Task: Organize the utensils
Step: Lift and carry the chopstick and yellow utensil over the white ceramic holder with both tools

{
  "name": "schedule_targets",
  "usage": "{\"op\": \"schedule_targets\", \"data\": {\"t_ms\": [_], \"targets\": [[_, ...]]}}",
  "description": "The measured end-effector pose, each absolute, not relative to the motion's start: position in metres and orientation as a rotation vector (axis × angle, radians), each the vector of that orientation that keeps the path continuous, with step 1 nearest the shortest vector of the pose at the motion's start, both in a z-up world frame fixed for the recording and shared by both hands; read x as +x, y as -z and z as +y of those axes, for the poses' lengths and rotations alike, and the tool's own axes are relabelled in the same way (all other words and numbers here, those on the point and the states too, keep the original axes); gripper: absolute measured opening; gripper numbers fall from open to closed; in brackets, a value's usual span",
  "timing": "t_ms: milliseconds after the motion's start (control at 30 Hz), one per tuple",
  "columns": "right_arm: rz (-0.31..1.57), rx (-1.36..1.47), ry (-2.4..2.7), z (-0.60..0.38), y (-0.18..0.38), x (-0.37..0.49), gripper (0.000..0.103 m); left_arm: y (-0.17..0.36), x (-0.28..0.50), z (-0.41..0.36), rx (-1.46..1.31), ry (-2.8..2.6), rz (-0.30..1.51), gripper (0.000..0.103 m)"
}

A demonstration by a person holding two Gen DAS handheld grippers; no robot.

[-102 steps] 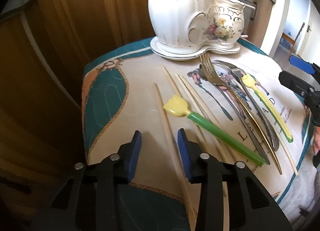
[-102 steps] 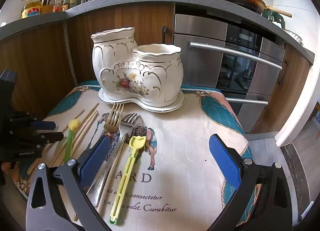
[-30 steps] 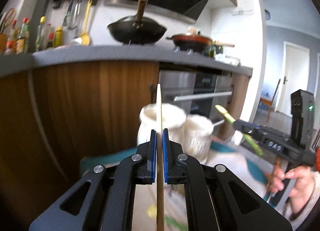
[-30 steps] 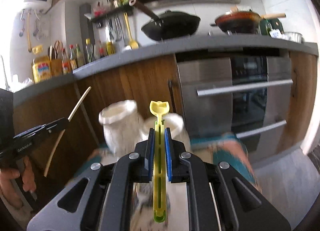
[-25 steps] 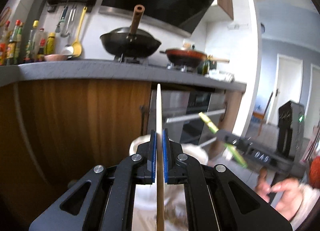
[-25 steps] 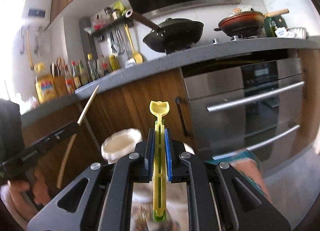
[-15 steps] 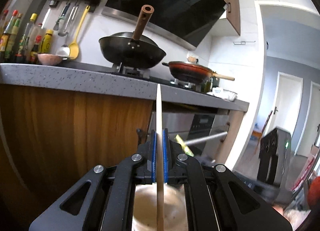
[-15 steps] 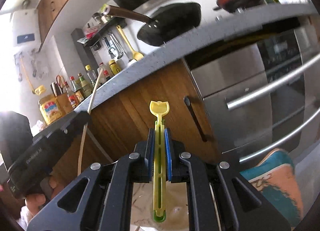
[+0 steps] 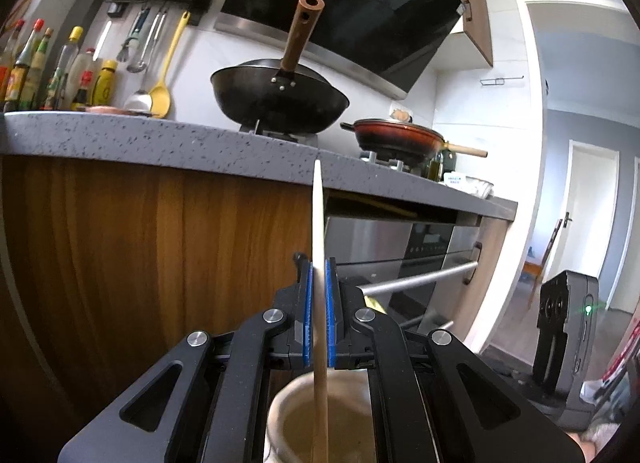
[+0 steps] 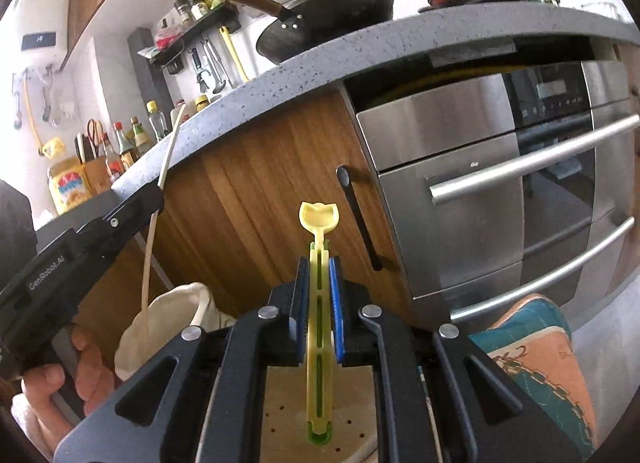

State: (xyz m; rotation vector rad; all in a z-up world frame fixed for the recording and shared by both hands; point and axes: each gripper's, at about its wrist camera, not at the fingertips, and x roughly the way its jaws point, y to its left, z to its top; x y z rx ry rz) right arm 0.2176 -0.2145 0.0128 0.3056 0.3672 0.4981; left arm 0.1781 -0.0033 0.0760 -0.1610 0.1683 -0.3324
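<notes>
chopstick (image 9: 318, 247) pinched upright in left claw (image 9: 318, 291)

Chopstick (image 9: 319, 343) above holder (image 9: 280, 419) opening

Black fingers (image 9: 307, 315) with blue pads, silver screws, "GenRobot.AI" lettering.

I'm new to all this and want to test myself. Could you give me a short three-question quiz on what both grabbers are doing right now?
1. True or false: the left gripper has its jaws shut on a wooden chopstick.
2. What does the right gripper hold? A) a metal fork B) a yellow-green plastic utensil C) nothing
3. Fill in: the chopstick's lower end hangs over the mouth of the white ceramic ____.

Key: 1 true. 2 B. 3 holder.
</notes>
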Motion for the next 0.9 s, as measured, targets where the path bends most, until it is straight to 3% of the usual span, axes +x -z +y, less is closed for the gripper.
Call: {"op": "schedule_targets", "data": {"t_ms": [500,700,900], "targets": [[0.265,0.212,-0.418,-0.219,-0.013,0.162,0.01,-0.053,0.12,-0.003,-0.054,0.307,0.235,0.006],[0.272,0.359,-0.509,-0.23,-0.022,0.177,0.01,-0.048,0.117,-0.001,-0.063,0.32,0.252,0.006],[0.276,0.276,-0.44,-0.211,-0.018,0.197,0.01,-0.046,0.12,0.002,-0.073,0.339,0.261,0.006]]}}
